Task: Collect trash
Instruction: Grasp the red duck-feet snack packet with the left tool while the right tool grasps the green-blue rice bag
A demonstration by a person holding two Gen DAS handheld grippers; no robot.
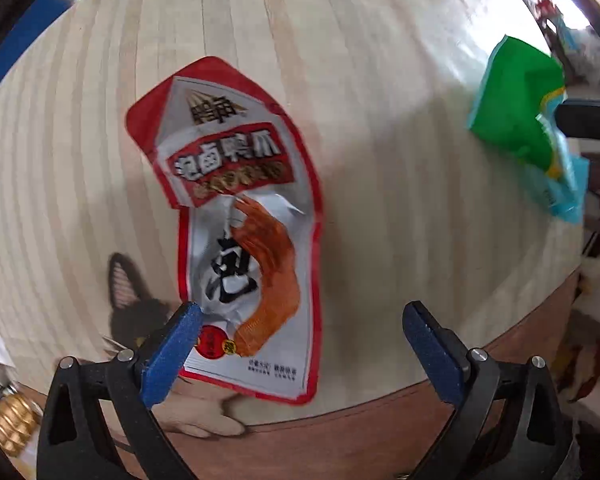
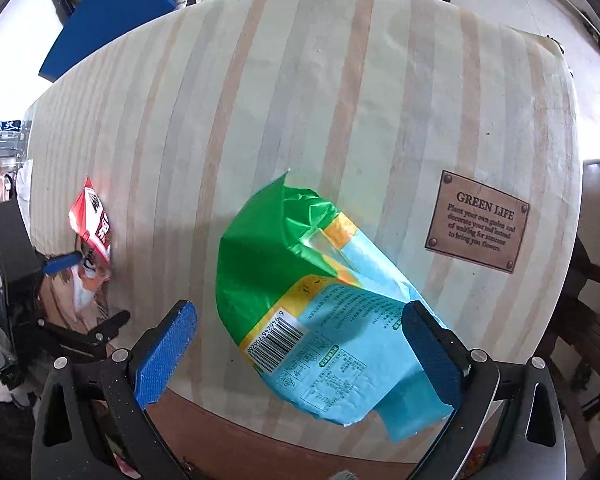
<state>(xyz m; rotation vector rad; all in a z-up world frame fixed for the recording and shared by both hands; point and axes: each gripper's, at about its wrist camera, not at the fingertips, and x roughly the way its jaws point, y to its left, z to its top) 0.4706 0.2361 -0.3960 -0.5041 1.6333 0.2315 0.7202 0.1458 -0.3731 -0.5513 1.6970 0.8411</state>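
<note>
Left tongs (image 1: 302, 322): spread wide, blue pads apart, holding nothing. Red-and-silver snack wrapper (image 1: 244, 232) lies flat on the striped surface (image 1: 380, 80), running from between the pads forward. Left pad (image 1: 168, 354) overlaps the wrapper's lower left edge; right pad stands clear of it. Wrapper print: large Chinese characters on a red banner, an orange claw-shaped food picture, one big black brush character, small text at the near end, too blurred to read. Near end of the wrapper overhangs the surface edge.

Right tongs (image 2: 300, 346): also wide, gripping nothing. Green-and-blue bag (image 2: 300, 280) lies crumpled between the pads, reaching forward. Right pad (image 2: 432, 354) overlaps the bag's blue end; left pad is apart from it. Bag shows a barcode beginning "6 946246", yellow band, dense small print, unreadable.

Forward and right of the right tongs: brown plaque (image 2: 478, 222) on the surface, reading "GREEN LIFE – Plant your own garden and decorate your soul instead of waiting for someone to bring you flowers."
</note>
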